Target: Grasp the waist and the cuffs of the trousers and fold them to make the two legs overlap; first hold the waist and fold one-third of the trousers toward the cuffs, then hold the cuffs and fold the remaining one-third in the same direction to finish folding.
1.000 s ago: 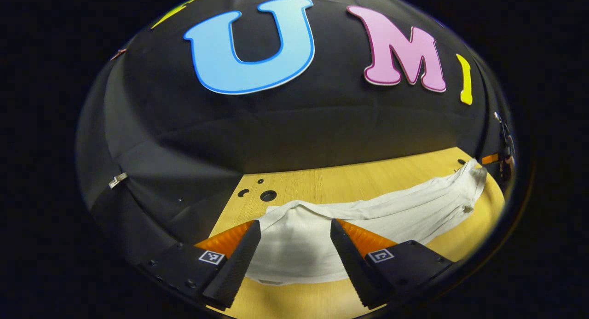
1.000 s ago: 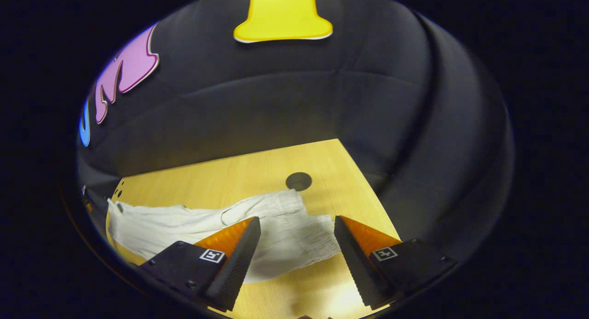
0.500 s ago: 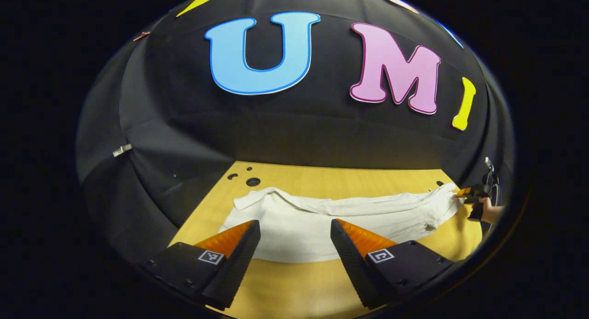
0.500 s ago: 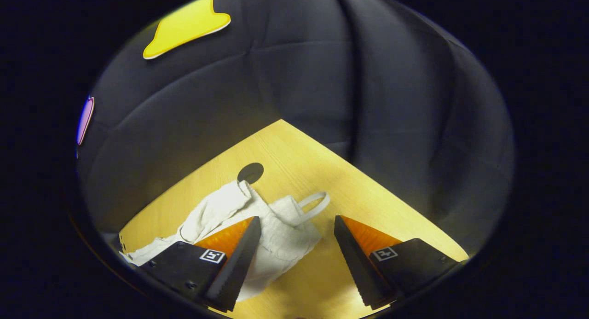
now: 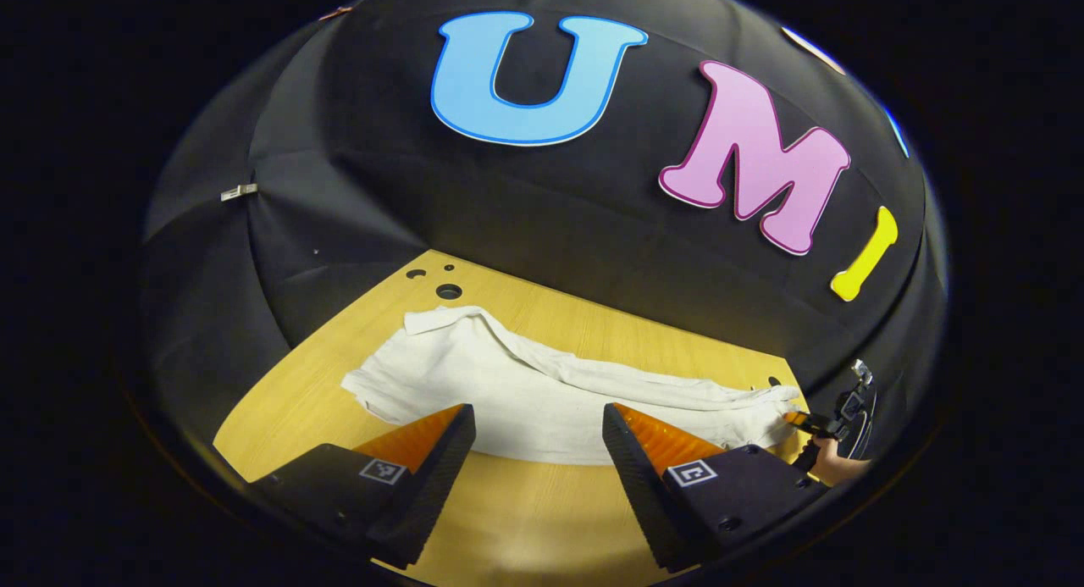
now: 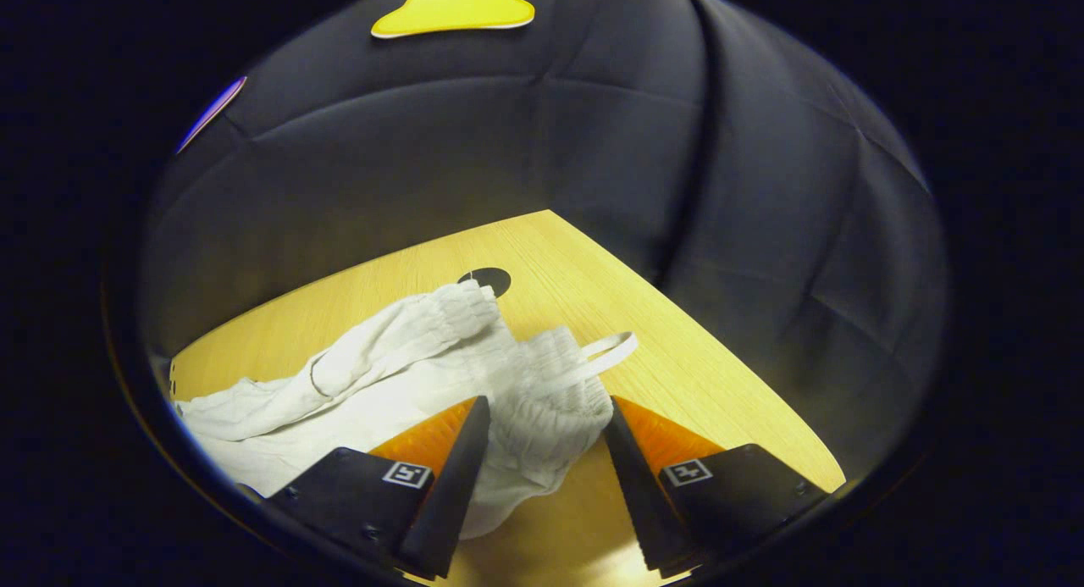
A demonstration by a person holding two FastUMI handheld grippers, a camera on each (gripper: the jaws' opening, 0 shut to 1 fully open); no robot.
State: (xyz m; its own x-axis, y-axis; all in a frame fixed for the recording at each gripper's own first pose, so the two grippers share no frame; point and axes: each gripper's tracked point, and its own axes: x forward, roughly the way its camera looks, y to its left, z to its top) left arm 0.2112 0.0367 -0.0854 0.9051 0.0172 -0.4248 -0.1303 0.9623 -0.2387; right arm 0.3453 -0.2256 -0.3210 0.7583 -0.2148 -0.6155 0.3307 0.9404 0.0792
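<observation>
closing in on the elastic waistband [image 6: 542,384], your right gripper [image 6: 542,477] now has its fingers spread either side of the gathered fabric where half a second ago they sat off to its side, though they don't yet pinch it. your left gripper [image 5: 538,468] hangs wide open above the near edge of the white trousers [image 5: 542,392], which lie stretched along the wooden table [image 5: 525,519], cuffs [image 5: 381,384] now farther off, so neither end is held and the leg-over-leg fold hasn't begun.

The right gripper [image 6: 542,447], its fingers spread, straddles the gathered elastic waist [image 6: 542,392] of the crumpled white cloth trousers [image 6: 373,392] on the yellow wooden table [image 6: 677,350].
</observation>
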